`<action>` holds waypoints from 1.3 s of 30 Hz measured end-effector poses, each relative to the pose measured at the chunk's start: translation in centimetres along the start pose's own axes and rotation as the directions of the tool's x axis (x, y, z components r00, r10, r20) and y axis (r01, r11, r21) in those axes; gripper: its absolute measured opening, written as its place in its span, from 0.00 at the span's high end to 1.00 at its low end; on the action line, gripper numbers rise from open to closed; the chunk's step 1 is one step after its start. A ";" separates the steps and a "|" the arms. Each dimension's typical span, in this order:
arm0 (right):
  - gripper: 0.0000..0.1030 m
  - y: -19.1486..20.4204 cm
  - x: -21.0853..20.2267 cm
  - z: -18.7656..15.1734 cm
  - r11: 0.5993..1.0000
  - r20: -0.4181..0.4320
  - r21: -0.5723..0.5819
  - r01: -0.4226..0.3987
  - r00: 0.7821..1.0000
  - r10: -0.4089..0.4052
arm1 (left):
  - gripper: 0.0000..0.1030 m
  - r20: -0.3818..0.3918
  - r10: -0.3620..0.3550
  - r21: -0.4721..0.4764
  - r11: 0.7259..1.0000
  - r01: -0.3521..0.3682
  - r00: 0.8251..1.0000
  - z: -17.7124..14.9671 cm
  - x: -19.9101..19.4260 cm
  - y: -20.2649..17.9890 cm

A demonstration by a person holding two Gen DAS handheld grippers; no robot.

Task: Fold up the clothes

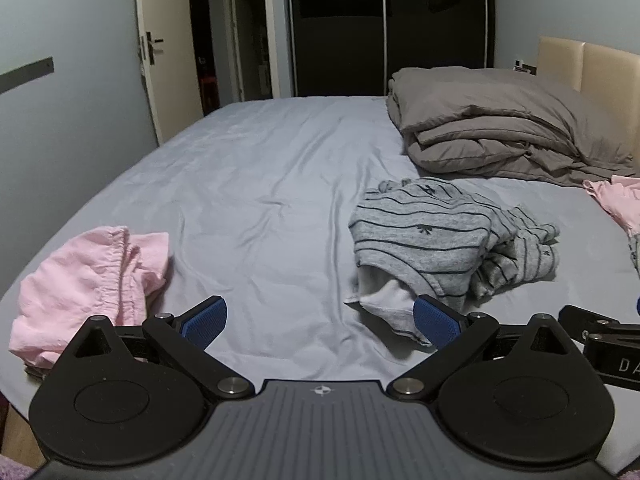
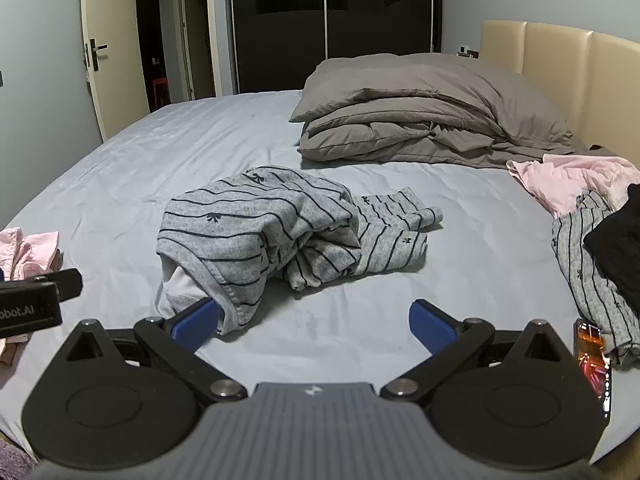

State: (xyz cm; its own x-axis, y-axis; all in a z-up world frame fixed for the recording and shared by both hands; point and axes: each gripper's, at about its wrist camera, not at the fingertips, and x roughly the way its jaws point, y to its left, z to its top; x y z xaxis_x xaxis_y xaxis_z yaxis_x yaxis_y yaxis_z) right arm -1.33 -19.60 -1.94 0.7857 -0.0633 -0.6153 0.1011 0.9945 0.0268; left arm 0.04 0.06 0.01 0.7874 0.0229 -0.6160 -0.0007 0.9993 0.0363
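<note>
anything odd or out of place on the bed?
Yes: a lit phone lies at the bed's near right edge, beside the clothes pile. The striped grey garment is crumpled, white lining showing. No damage visible.

Left tongs spread wide; striped garment crumpled on bed.

This is a bedroom in a home. A wide bed with a pale blue sheet fills the room, with a beige padded headboard and grey pillows on a folded grey duvet. Behind it stand a dark wardrobe with sliding doors and an open white door with a handle.
</note>
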 end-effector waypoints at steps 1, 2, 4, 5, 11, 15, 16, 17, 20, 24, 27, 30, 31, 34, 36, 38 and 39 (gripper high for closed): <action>0.00 0.2 -0.2 0.0 1.000 0.000 -0.002 -0.001 1.000 0.001 | 0.01 -0.004 -0.005 -0.006 1.000 0.005 1.000 0.1 0.1 0.2; 0.00 0.4 -0.3 -0.1 1.000 0.001 -0.003 -0.001 1.000 0.001 | 0.01 -0.009 -0.009 -0.012 1.000 0.009 1.000 0.2 0.2 0.5; 0.00 0.8 -0.7 -0.2 1.000 0.002 -0.006 -0.002 1.000 0.002 | 0.01 -0.017 -0.019 -0.024 1.000 0.019 1.000 0.4 0.5 0.9; 0.00 1.0 -0.8 -0.2 1.000 0.002 -0.008 -0.003 1.000 0.003 | 0.01 -0.021 -0.024 -0.030 0.999 0.023 0.999 0.6 0.6 1.2; 0.00 2.2 -1.8 -0.5 1.000 0.005 -0.018 -0.007 1.000 0.007 | 0.01 0.001 -0.003 -0.027 1.000 0.003 1.000 -0.1 0.3 1.0; 0.00 0.0 0.6 -0.2 1.000 -0.021 0.014 -0.024 0.999 0.024 | 0.01 -0.006 0.009 -0.016 1.000 -0.009 1.000 -0.1 0.4 0.6; 0.00 0.1 0.6 -0.3 1.000 -0.020 0.014 -0.025 0.999 0.026 | 0.01 -0.008 0.012 -0.015 1.000 -0.012 1.000 -0.1 0.4 0.6; 0.00 0.1 0.5 -0.3 1.000 -0.019 0.013 -0.026 0.999 0.027 | 0.01 -0.009 0.013 -0.016 1.000 -0.013 1.000 -0.1 0.4 0.6; 0.00 0.2 0.5 -0.4 1.000 -0.020 0.011 -0.028 0.999 0.029 | 0.01 -0.013 0.016 -0.018 1.000 -0.017 1.000 -0.2 0.4 0.6; 0.00 0.5 0.4 -0.3 0.999 -0.027 0.005 -0.032 0.999 0.032 | 0.01 -0.014 0.013 -0.018 1.000 -0.013 1.000 -0.2 0.3 0.4; 0.00 0.8 0.4 -0.3 0.999 -0.033 -0.003 -0.034 0.999 0.034 | 0.01 -0.013 0.013 -0.011 1.000 -0.013 1.000 -0.3 0.2 0.4; 0.00 0.9 0.3 -0.3 0.999 -0.029 -0.001 -0.036 0.999 0.036 | 0.01 -0.020 0.013 -0.010 1.000 -0.013 1.000 -0.2 0.3 0.5; 0.00 0.9 0.3 -0.2 0.999 -0.028 0.000 -0.037 0.999 0.037 | 0.01 -0.021 0.013 -0.011 1.000 -0.013 1.000 -0.2 0.4 0.5; 0.00 1.0 0.3 -0.2 0.999 -0.028 -0.003 -0.037 0.999 0.037 | 0.01 -0.025 0.014 -0.014 1.000 -0.014 1.000 -0.2 0.5 0.6; 0.00 1.1 0.3 -0.3 0.999 -0.030 -0.006 -0.037 0.999 0.037 | 0.01 -0.026 0.015 -0.017 1.000 -0.015 1.000 -0.2 0.5 0.6; 0.00 1.1 0.3 -0.3 0.999 -0.032 -0.009 -0.035 0.999 0.035 | 0.01 -0.027 0.016 -0.019 1.000 -0.016 1.000 -0.2 0.5 0.5; 0.00 1.1 0.4 -0.3 0.999 -0.033 -0.009 -0.035 0.999 0.034 | 0.01 -0.028 0.016 -0.019 1.000 -0.017 0.999 -0.2 0.5 0.5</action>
State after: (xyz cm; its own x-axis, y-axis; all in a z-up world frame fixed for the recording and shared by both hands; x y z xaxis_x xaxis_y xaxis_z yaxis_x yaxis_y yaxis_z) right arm -1.15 -18.51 -2.40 0.7683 -0.0264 -0.6396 0.0682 0.9968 0.0408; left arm 0.32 0.57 -0.46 0.7700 0.0400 -0.6368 -0.0257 0.9992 0.0317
